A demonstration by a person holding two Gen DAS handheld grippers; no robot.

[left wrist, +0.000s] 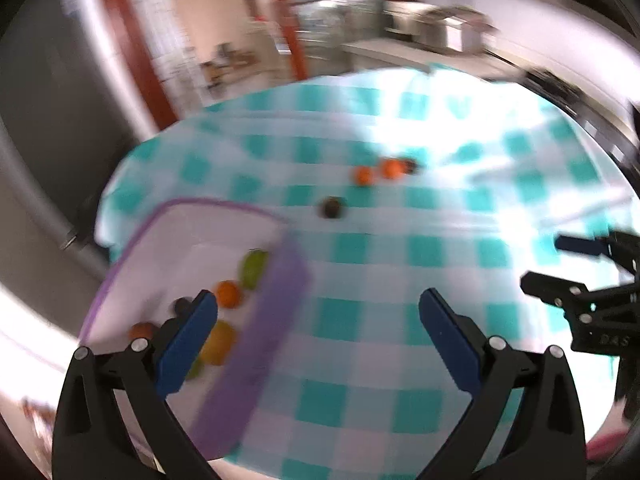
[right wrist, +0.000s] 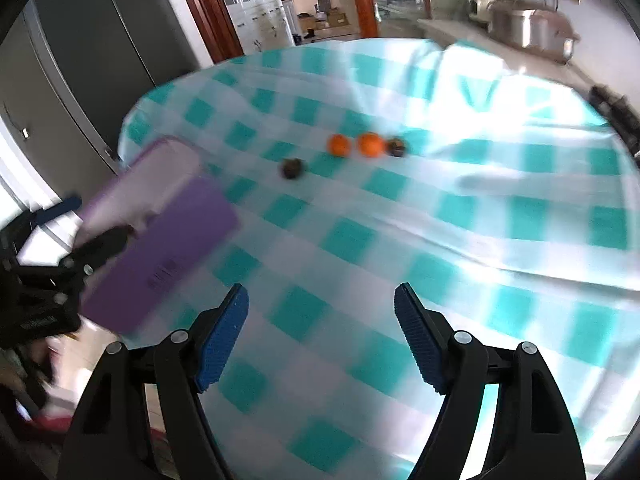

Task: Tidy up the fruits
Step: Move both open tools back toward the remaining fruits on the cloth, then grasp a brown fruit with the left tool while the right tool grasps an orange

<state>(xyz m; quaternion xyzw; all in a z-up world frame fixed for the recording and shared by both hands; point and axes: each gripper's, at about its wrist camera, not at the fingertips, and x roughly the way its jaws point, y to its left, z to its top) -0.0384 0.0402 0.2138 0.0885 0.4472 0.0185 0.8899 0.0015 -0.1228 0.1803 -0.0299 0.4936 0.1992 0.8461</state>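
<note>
Purple-walled and translucent, the storage bin [left wrist: 256, 344] sits at the near left edge of the teal-checked tablecloth [left wrist: 360, 280] and already holds several fruits, among them a green one [left wrist: 253, 268] and an orange one [left wrist: 229, 294]; four more lie loose well apart from it: two tangerines [right wrist: 339, 145] side by side, a dark fruit [right wrist: 396, 147] just beside them, and another dark fruit [right wrist: 292, 168] nearer the bin. Both tools are empty, the left gripper [left wrist: 318, 316] spread wide with one finger over the bin, the right gripper [right wrist: 320, 320] fairly wide above bare cloth. Judged stage: between placements (blur hides detail); the next move calls for reaching one loose fruit, likely the nearer dark one, and closing gently on it.
</note>
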